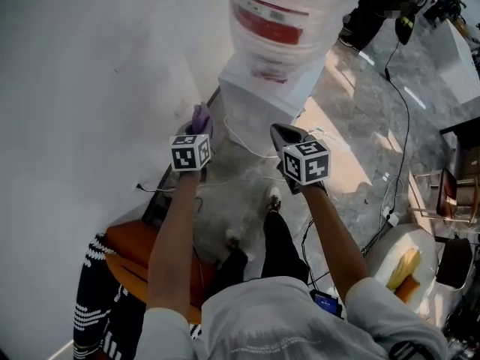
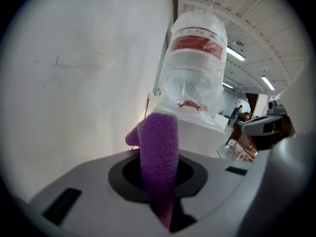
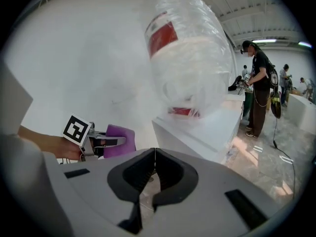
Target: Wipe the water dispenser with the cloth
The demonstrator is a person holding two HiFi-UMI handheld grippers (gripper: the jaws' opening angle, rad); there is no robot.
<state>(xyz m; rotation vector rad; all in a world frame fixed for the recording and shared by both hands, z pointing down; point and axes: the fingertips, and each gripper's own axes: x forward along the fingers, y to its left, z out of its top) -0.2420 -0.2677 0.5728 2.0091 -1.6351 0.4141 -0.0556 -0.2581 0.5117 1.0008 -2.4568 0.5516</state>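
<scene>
- The left gripper, a little to 9 o'clock of the head view's middle, has its jaws clamped on a fuzzy purple cloth; the cloth stands up out of the jaws, its top end folded over toward 10 o'clock
- The right gripper is level with it at 3 o'clock; its jaws are pressed together with nothing between them; the two grippers are held near each other but apart
- Below them, at 7 o'clock, sits an orange seat; the grey marbled floor spreads out toward 3 o'clock, with a thin black cable trailing across it
- Just beyond the cloth, at 12 o'clock, stands the boxy white water dispenser, close against the pale wall; the cloth is near its side, though I cannot tell whether it touches
- On top of it sits a clear plastic water bottle with a red label, wrapped in clear film
- Farther off, at 2 o'clock, a person in dark clothes stands on the floor
</scene>
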